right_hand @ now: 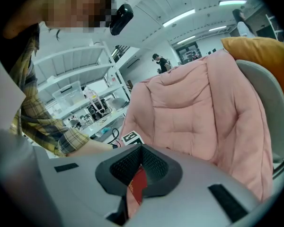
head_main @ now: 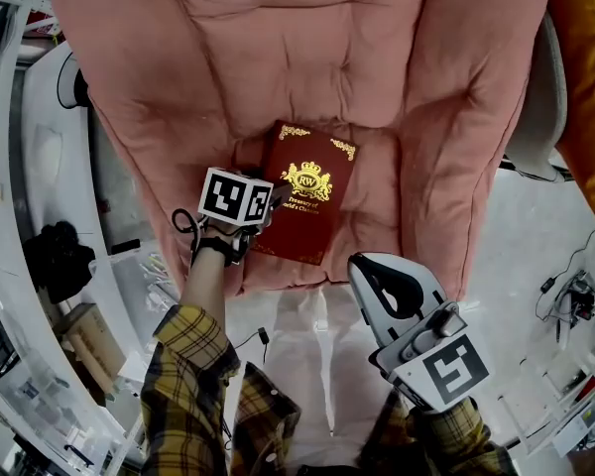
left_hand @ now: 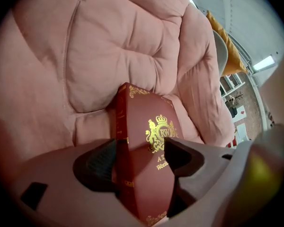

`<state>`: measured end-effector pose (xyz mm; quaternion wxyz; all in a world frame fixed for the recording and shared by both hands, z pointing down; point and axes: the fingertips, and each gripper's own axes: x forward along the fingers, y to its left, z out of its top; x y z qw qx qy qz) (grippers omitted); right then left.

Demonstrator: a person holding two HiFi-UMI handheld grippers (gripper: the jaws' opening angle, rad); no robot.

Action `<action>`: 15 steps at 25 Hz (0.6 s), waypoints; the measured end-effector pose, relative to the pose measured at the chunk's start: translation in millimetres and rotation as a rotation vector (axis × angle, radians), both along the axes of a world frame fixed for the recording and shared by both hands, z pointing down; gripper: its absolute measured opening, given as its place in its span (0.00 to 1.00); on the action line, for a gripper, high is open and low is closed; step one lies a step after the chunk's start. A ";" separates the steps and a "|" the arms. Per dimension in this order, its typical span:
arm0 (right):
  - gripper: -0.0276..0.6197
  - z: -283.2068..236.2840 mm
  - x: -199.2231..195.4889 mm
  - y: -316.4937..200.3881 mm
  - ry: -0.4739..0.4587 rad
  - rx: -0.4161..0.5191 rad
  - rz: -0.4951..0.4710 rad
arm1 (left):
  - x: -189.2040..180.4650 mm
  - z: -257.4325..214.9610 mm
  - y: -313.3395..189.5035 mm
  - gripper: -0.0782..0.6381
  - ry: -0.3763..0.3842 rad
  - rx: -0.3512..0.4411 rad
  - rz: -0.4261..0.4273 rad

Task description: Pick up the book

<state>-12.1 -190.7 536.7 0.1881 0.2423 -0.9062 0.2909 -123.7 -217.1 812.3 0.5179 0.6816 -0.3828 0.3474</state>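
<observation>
Head view: a red book (head_main: 307, 201) with a gold crest is seen lying cover-up on the seat of a pink padded armchair (head_main: 307, 58), close to the seat's front edge. Its long axis runs from the chair's front toward the backrest, skewed a little to the right at the far end. The end with the gold corner ornaments points to the backrest; the title lines below the crest sit nearer the front edge. The spine lies on the left side.

The left gripper (head_main: 268, 209) is pointed steeply down at the book's left edge, its marker cube (head_main: 235, 196) uppermost, and a plaid sleeve (head_main: 188, 365) is seen behind it. In the left gripper view its jaws are held wide apart astride the spine: one pad is placed just beside the spine on the outside, the other over the cover next to the crest. No squeeze on the book can be made out.

The right gripper (head_main: 362, 266) is held near the book's nearer right corner, apart from it. In the right gripper view its jaws are brought together with nothing clamped; only a red sliver of the book is seen through the slit beneath them.
</observation>
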 end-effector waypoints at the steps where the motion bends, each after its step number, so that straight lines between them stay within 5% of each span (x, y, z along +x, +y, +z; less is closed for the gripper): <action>1: 0.07 0.3 -2.1 -2.4 0.005 0.004 -0.005 | 0.4 2.7 1.6 0.54 0.000 -0.011 0.007; 15: 0.07 -0.3 -13.8 -14.2 0.003 -0.012 -0.031 | -2.2 31.7 19.5 0.58 0.141 -0.248 -0.013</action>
